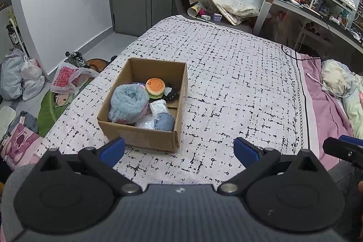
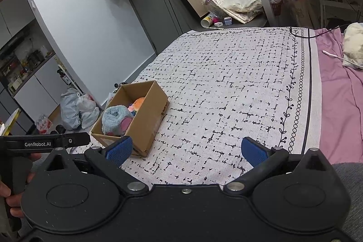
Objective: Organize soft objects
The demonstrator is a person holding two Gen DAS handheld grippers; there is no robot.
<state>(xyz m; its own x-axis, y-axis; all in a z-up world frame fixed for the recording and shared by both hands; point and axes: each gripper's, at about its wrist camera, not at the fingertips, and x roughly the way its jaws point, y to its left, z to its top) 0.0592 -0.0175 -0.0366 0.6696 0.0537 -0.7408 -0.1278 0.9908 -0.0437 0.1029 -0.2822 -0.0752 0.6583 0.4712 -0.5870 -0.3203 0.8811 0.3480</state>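
I hold both tools low over the near edge of the bed, its white coverlet (image 1: 226, 74) crossed with broken black lines, and neither carries anything. My left hand-held gripper (image 1: 179, 151), black with blue pads, has its fingers spread wide over bare fabric; my right hand-held gripper (image 2: 187, 150) is spread just as wide, a little further to the right on the same coverlet.

The open brown cardboard box (image 1: 140, 135) sits on the bed just ahead of the left tool's left finger. Inside it lie a fluffy light-blue plush roll with a pink end (image 1: 128, 103), a squashy orange-and-green burger toy (image 1: 155, 87), a small faded-denim pouch (image 1: 165, 121), a crumpled white soft piece (image 1: 158, 107) and something black (image 1: 171, 92) against the far wall that I cannot identify.

As I judge it, the gathering step is finished or close to it: no loose soft item shows on the patterned coverlet. Pale bedding (image 1: 338, 81) lies bundled on the pink sheet (image 1: 322, 92) far right, but whether it belongs to the job I cannot tell.

The next move, if any, calls for finding a stray item beyond the box, or tidying the contents, which sit heaped near the rim on the plush side. Both tools point forward and slightly down, level with each other, well short of the box's opening.
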